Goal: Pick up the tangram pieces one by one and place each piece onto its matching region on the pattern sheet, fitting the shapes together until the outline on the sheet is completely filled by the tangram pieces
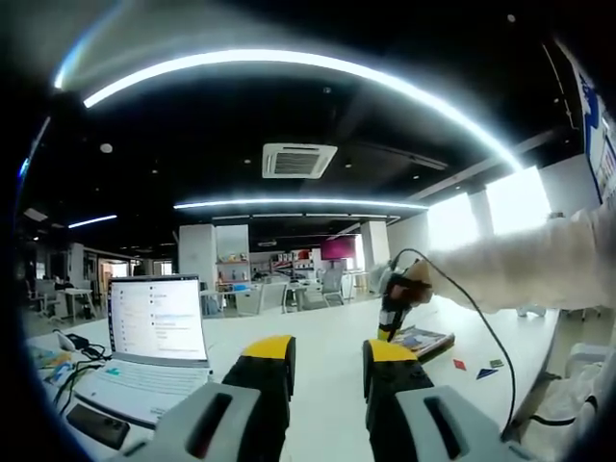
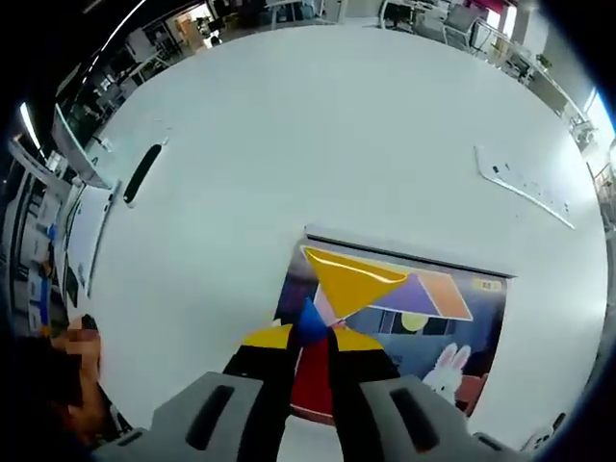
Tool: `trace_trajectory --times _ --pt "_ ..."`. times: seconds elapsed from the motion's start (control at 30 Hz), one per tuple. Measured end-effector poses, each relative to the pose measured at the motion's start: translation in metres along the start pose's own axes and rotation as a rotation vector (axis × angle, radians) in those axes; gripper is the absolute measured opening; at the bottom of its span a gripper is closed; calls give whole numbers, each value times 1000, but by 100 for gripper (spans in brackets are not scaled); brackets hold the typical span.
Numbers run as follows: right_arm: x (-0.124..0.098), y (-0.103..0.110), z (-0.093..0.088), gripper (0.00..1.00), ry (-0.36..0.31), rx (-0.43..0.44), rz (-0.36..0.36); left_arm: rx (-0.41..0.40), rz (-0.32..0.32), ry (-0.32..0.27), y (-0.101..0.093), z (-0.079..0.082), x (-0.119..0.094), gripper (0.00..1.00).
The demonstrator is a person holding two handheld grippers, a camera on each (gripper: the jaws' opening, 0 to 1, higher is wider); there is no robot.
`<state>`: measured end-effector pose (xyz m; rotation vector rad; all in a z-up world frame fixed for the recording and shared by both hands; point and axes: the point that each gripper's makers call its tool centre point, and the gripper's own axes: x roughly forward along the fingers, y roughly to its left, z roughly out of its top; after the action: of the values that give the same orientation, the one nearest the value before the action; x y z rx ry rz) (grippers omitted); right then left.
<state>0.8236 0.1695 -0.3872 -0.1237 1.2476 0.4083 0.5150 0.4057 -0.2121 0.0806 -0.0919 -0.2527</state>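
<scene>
The right gripper (image 2: 310,339) hangs over the pattern sheet (image 2: 462,332), its yellow-tipped jaws drawn close together and pinching a small blue tangram piece (image 2: 310,322) between their tips. Just ahead of that piece a large yellow triangle (image 2: 348,279) lies on the sheet, next to a purple piece (image 2: 416,294) and an orange piece (image 2: 452,294), with a red piece (image 2: 313,380) partly hidden under the jaws; a white rabbit is printed at the sheet's lower corner. The sheet rests on a wide white table (image 2: 318,125), where a dark slim object (image 2: 141,173) lies well apart from it. The left gripper (image 1: 327,371) is held up, facing level across the room, its jaws standing apart with clear space between them and nothing in them. Beyond it, in the left gripper view, an open laptop (image 1: 154,346) sits on the table with cables beside it, and a person's sleeved arm (image 1: 539,265) reaches in holding the other gripper above the sheet, a few loose small pieces (image 1: 478,368) lying near the table's edge.
</scene>
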Motion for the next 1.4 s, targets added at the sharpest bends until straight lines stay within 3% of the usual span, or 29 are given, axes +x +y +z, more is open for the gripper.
trace_trajectory --times 0.4,0.6,0.9,1.2,1.4 --pt "7 -6 7 15 14 -16 -50 -4 1 -4 2 0 0 30" --pt "12 -3 -1 15 28 -26 -54 -5 4 -7 2 1 -2 30" --pt "13 -9 14 15 23 -30 -67 -6 3 -8 3 2 -2 30" --pt "15 -15 25 16 2 -94 -82 -5 3 -8 2 2 -2 30" --pt "13 -13 17 16 -9 -66 -75 -5 5 -8 3 2 -3 30"
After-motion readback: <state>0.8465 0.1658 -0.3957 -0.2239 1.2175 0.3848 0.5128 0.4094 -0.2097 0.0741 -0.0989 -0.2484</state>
